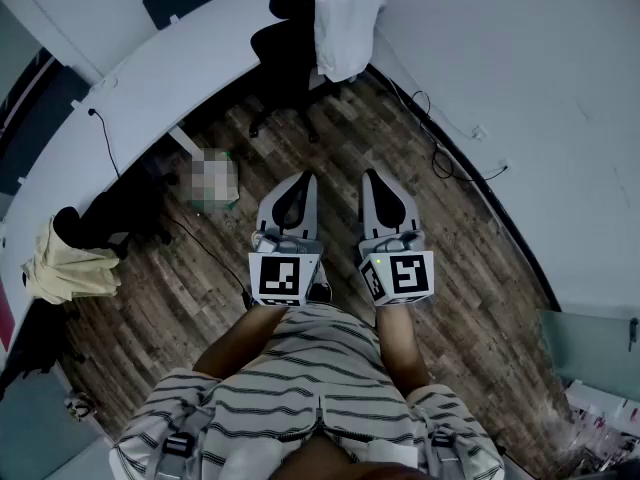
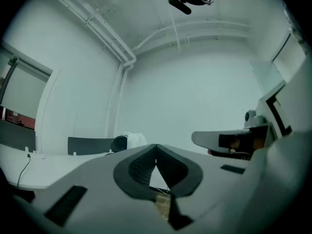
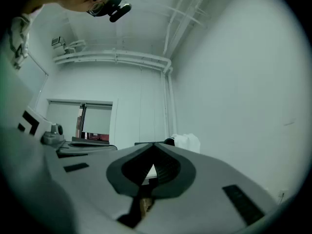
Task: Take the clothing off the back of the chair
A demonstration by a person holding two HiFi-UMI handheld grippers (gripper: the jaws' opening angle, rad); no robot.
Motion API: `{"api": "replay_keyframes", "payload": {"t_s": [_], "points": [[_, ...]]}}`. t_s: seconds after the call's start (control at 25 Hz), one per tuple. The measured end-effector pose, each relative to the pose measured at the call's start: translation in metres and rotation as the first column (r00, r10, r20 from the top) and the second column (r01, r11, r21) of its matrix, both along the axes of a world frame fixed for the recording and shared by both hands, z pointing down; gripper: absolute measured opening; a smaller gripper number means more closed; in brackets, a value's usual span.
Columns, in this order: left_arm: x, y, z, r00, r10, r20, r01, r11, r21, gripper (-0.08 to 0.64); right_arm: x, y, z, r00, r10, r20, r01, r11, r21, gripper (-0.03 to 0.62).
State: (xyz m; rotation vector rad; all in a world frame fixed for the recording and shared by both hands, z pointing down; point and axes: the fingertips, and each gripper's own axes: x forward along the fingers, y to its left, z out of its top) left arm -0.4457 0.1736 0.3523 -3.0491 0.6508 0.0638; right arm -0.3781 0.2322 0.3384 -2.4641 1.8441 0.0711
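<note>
Wood floor point(image 1: 470, 268), cables point(image 1: 437, 154), desk point(image 1: 150, 68); clothing point(image 1: 345, 18) on chair point(image 1: 285, 53)

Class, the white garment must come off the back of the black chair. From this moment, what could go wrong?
1. The left gripper and right gripper both have jaws shut; unopened, they would likely push the white garment, not grasp it.
2. A cable trails over the floor beside the route and might snag a foot.
3. A yellowish cloth on another chair could be taken by mistake.
</note>
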Motion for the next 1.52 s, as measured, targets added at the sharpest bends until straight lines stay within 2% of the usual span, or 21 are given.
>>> {"api": "replay_keyframes", "payload": {"t_s": [0.44, 0.68, 0.84, 1.12, 1.52], "points": [[0.098, -0.041, -0.005, 1.000, -0.015, 0.023, 0.016, 1.000, -0.022, 0.021, 0.095, -0.041, -0.010, 1.000, -0.013, 0.018, 0.014, 1.000, -0.012, 0.018], [0.143, -0.063, 0.002, 0.998, -0.044, 0.035, 0.044, 0.999, -0.017, 0.021, 0.133, -0.073, -0.005, 0.996, -0.084, 0.036, 0.084, 0.996, 0.007, 0.018], [0.184, -0.090, 0.005, 0.995, -0.102, 0.017, 0.103, 0.994, -0.028, 0.021, 0.180, -0.102, -0.001, 0.990, -0.135, 0.049, 0.134, 0.991, 0.020, 0.018], [0.263, -0.132, 0.005, 0.968, -0.252, 0.017, 0.253, 0.967, -0.032, 0.021, 0.266, -0.153, 0.000, 0.954, -0.294, 0.063, 0.292, 0.956, 0.041, 0.018], [0.363, -0.172, -0.001, 0.917, -0.398, 0.040, 0.399, 0.917, -0.015, 0.021, 0.364, -0.202, -0.007, 0.896, -0.441, 0.053, 0.439, 0.897, 0.039, 0.018]]}}
